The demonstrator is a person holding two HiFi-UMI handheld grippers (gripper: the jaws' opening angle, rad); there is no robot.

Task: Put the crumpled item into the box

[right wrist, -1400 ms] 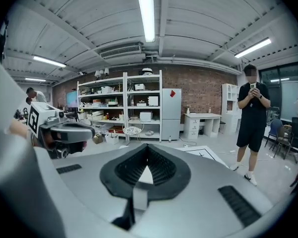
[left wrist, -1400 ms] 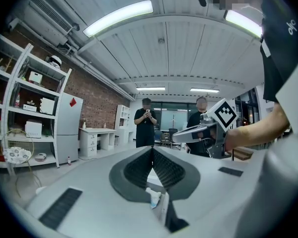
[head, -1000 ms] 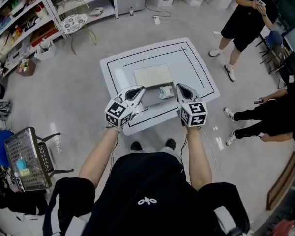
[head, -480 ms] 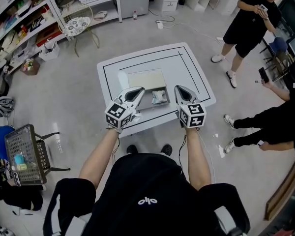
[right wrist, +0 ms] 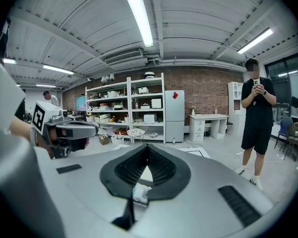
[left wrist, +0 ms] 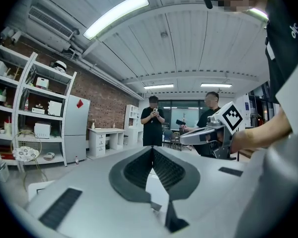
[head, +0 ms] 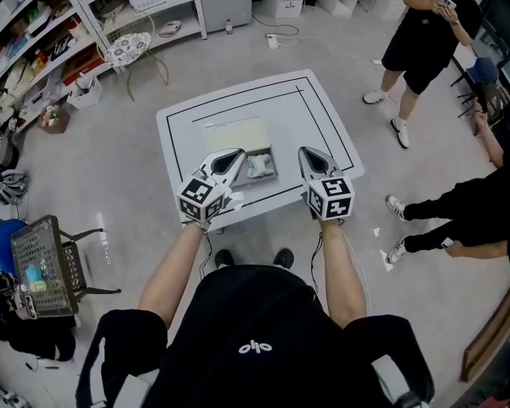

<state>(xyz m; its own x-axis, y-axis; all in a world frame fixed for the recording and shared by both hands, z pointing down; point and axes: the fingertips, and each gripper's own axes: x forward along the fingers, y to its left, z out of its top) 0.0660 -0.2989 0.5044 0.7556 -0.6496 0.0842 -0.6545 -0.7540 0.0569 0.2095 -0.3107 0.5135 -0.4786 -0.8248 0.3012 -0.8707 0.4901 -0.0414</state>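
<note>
A crumpled white item [head: 260,167] lies on the white table [head: 313,124], in what looks like a shallow grey tray just in front of the flat beige box panel [head: 234,133]. My left gripper [head: 235,154] hovers over the table's near edge, just left of the item, its jaws shut and empty. At the same height to the item's right is my right gripper [head: 307,152], also shut with nothing in it. In the right gripper view the crumpled item [right wrist: 139,193] shows low behind the closed right gripper [right wrist: 148,147]. The left gripper view looks level across the room past the closed left gripper [left wrist: 152,148].
Black lines frame the tabletop. A person in black [head: 429,24] stands beyond the table at the right, and another [head: 484,202] is at the right edge. Shelving [head: 34,32] lines the far left. A wire basket cart [head: 47,266] stands at the near left.
The view has shifted, so the table and box sit lower and further left in the picture. Both grippers stay shut in the same pose on either side of the item.
</note>
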